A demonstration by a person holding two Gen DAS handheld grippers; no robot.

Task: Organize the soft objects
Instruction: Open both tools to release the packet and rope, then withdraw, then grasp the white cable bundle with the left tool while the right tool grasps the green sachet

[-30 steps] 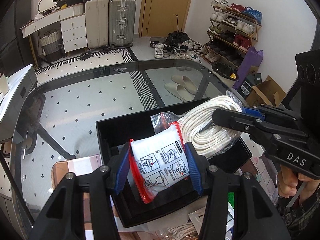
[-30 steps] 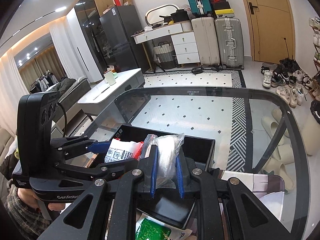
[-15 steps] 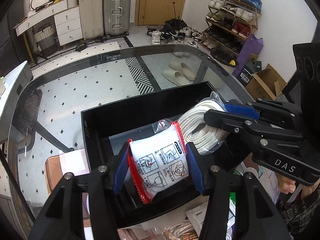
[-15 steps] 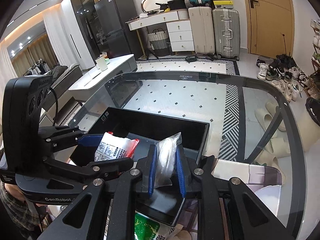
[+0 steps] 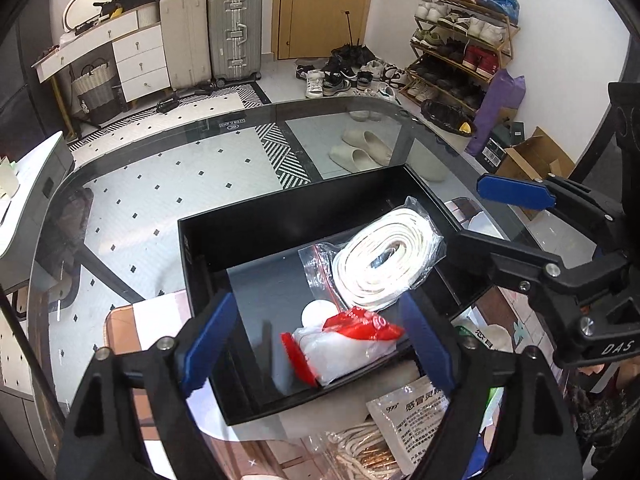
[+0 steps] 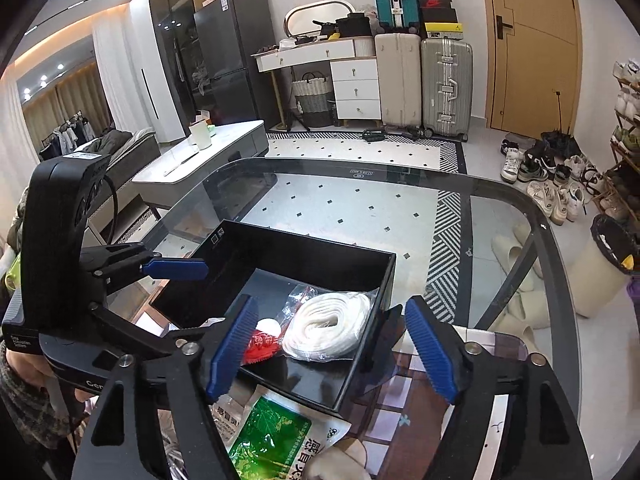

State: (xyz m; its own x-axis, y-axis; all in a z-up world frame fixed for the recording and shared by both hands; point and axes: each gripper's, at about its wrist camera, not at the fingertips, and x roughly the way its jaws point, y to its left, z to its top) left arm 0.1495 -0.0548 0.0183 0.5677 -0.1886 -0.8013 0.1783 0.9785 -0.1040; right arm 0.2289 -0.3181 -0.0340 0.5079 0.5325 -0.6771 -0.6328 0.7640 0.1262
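A black box point(image 5: 288, 216) point(image 6: 304, 248) stands on the glass table. Inside lie a clear bag of coiled white rope point(image 5: 384, 264) point(image 6: 332, 324) and a red-and-white packet point(image 5: 344, 344) point(image 6: 262, 344). A small white round thing point(image 5: 316, 314) lies beside the packet. My left gripper point(image 5: 316, 344) is open and empty, just above the packet at the box's near side. My right gripper point(image 6: 332, 348) is open and empty, above the box's near right corner; it shows at the right of the left wrist view point(image 5: 504, 216).
Near the box's front lie a white medicine sachet point(image 5: 412, 408), a green packet point(image 6: 276, 436) and another rope bundle point(image 5: 360, 452) on a patterned mat point(image 6: 404, 408). The glass table's curved edge point(image 6: 520, 204) runs behind the box. Suitcases, shoes and slippers are on the floor beyond.
Both grippers opened. The left let go of the red-and-white packet and the right let go of the rope bag; both now lie in the box. Both grippers drew back slightly.
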